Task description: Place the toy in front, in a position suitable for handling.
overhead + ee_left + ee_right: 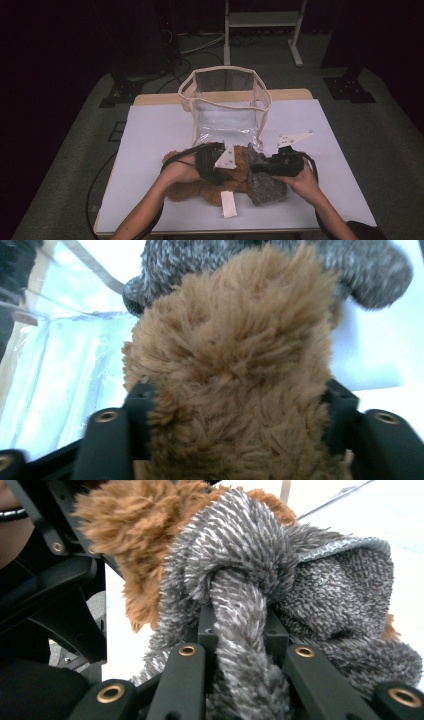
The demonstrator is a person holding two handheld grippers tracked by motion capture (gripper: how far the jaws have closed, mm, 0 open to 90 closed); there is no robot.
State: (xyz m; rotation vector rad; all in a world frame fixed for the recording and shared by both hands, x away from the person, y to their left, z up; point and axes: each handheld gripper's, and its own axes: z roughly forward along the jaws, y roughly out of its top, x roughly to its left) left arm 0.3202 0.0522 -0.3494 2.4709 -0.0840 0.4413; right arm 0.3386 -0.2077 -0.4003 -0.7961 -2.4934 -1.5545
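Observation:
A brown plush bear (200, 190) lies on the white table cover, wearing a grey fuzzy garment (267, 189). My left gripper (239, 166) reaches in from the left. In the left gripper view its jaws (240, 410) are shut on a tuft of the bear's brown fur (235, 355), with the grey garment (360, 270) behind. My right gripper (256, 168) comes from the right. In the right gripper view its jaws (240, 630) pinch a fold of the grey garment (240, 580), beside brown fur (135, 525).
A clear plastic bag with cream trim (226, 70) stands open just behind the bear, also close by in the left gripper view (60, 365). A white tag (229, 204) trails from the bear toward the near table edge. White cover (150, 135) lies bare on both sides.

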